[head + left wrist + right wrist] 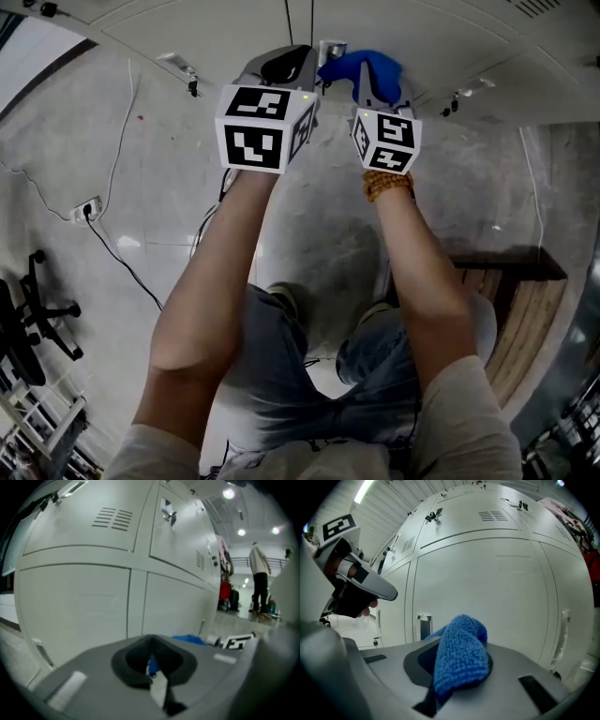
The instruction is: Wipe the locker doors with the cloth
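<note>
The right gripper [454,674] is pinching a folded blue knitted cloth [461,641] between its jaws, holding it up in front of the pale grey metal locker doors [487,583]; whether the cloth is touching a door is unclear. The left gripper [152,665] is hovering just beside it, its jaws seemingly pressed together on nothing.
</note>
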Tool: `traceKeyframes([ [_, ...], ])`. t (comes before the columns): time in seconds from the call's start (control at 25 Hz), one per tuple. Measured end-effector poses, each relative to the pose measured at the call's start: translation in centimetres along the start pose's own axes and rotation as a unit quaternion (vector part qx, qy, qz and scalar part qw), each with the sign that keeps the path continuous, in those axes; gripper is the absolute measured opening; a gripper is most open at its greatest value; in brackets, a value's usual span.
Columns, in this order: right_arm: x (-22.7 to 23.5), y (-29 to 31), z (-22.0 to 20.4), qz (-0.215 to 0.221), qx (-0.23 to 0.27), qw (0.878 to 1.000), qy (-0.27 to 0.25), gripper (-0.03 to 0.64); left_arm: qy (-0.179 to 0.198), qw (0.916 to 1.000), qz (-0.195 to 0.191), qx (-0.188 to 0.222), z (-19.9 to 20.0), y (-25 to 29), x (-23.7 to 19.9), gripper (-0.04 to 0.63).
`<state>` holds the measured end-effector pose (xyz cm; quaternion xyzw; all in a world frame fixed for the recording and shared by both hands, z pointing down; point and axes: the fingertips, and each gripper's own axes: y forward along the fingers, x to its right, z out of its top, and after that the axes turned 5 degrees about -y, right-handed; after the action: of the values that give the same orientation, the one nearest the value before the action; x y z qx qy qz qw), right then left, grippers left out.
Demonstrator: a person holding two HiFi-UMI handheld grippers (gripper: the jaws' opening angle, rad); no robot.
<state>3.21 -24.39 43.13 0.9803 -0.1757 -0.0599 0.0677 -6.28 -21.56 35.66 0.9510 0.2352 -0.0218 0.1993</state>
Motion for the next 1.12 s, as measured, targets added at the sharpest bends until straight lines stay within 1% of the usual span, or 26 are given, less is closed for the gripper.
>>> traceKeyframes([
  [0.16,-0.1,0.5,-2.7,-0.003,-0.015,1.000,0.007,0.032,-0.013,0.9993,0.005,-0.034,-2.5,0.9,0.2,0.003],
  [0.36,-0.3,1.2,-6.0,-0.002,-0.031,0.999,0.015,0.032,-0.028,0.9965,0.020,-0.076,-6.2,1.4,-0.9,0.003],
  [0.6,-1.8,2.4,-10.1,0.004,-0.059,0.998,0.038,0.032,-0.067,0.9929,0.031,-0.094,-8.0,1.4,-2.2,0.003],
  [0.72,-2.6,3.0,-11.5,0.013,-0.067,0.997,0.044,0.032,-0.068,0.9918,0.031,-0.104,-8.6,1.6,-2.1,0.003],
  [0.92,-4.2,4.0,-14.3,0.033,-0.096,0.995,0.021,0.032,-0.074,0.9896,0.032,-0.119,-9.2,1.3,-2.2,0.003],
  [1.0,-4.5,4.4,-15.6,0.043,-0.110,0.993,0.000,0.031,-0.071,0.9894,0.032,-0.122,-9.3,1.2,-2.2,0.003],
  [1.12,-4.7,4.6,-17.1,0.059,-0.127,0.990,-0.034,0.032,-0.077,0.9885,0.036,-0.125,-9.6,0.9,-2.5,0.003],
])
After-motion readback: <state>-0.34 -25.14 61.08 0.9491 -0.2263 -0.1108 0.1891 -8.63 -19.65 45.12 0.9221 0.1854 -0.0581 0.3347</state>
